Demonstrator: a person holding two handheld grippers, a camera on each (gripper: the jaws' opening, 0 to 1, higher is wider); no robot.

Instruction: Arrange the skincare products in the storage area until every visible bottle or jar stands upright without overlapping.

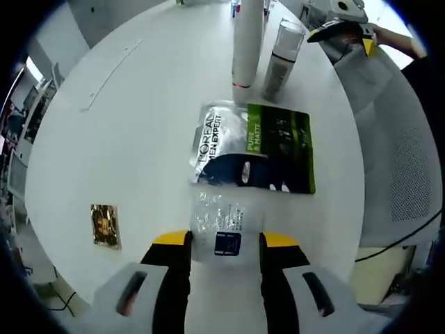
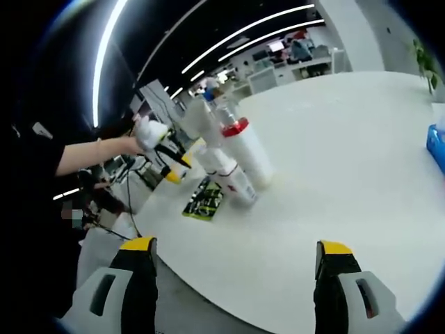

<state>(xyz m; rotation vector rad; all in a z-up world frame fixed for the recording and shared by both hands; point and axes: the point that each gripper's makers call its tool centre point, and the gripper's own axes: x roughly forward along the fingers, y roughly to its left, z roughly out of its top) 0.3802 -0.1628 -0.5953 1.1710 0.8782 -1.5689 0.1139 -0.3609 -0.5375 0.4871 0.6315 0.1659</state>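
My left gripper point(image 1: 226, 240) is shut on a small clear container with a blue label point(image 1: 226, 226), held just above the white table point(image 1: 139, 118). Beyond it a green and grey L'Oreal sachet point(image 1: 252, 147) lies flat. Farther on stand a tall white bottle with a red band point(image 1: 247, 42) and a grey-clear bottle point(image 1: 281, 59) side by side. In the right gripper view my right gripper point(image 2: 236, 254) is open and holds nothing, well short of the same bottles point(image 2: 236, 156) and the sachet point(image 2: 204, 198).
A small gold sachet point(image 1: 104, 224) lies at the left near the table edge. The right gripper point(image 1: 344, 38) shows at the far right, in a person's hand. A blue object point(image 2: 438, 147) sits at the right edge. The left gripper point(image 2: 167, 163) hangs left of the bottles.
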